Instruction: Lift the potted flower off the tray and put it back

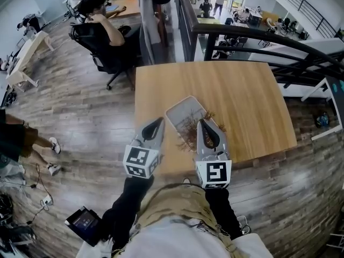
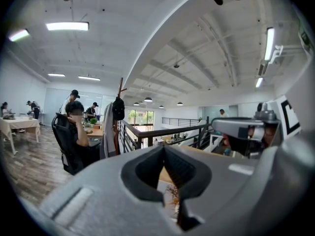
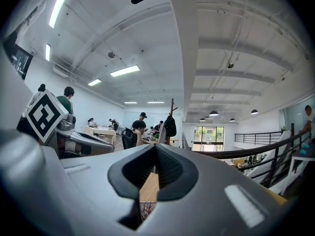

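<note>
Left gripper (image 1: 159,121), jaws clenched on nothing, hovers just left of the tray (image 1: 181,105), which lies on the wooden table (image 1: 247,101). At the tray's near end stands the potted flower (image 1: 189,132): thin brown sprigs, probably dry, light and brittle; its pot is hard to make out. Hold it low, at the pot, never by the stems. Right gripper (image 1: 203,122), likewise clenched and empty, hovers at the tray's right edge.

Wooden table (image 1: 242,101) near black railing (image 1: 236,30) and seated person (image 1: 102,20).
</note>
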`<state>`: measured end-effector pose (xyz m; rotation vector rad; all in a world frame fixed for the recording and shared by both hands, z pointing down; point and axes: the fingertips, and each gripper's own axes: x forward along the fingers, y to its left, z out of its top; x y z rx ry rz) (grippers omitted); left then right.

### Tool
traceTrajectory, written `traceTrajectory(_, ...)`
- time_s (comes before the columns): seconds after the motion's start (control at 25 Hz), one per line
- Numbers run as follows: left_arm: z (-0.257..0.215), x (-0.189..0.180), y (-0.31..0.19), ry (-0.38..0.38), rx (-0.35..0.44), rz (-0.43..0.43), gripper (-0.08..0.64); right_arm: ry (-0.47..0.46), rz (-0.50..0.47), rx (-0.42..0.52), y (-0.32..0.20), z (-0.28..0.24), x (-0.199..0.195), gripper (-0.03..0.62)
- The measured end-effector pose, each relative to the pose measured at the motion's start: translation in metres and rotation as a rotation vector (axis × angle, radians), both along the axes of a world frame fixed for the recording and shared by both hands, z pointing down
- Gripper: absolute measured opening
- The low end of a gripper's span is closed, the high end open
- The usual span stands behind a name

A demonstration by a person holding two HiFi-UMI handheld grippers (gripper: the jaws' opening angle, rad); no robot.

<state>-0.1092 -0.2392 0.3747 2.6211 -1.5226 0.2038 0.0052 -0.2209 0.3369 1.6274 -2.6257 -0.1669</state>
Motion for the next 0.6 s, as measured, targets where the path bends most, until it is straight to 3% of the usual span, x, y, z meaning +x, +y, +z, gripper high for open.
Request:
traceTrajectory(0.4, 0.0017, -0.0048, 0.0008, 0.006, -0.009, 0.008, 0.002, -0.006, 0.004, -0.001, 0.0027, -0.0022, -0.0064, 0.003)
traceTrajectory(0.6, 0.0038, -0.0041, 0.0001, 0.005, -0.004, 0.018, 0.002, 0.045, 0.009, 0.021, 0.0037, -0.0029, -0.0094, 0.003)
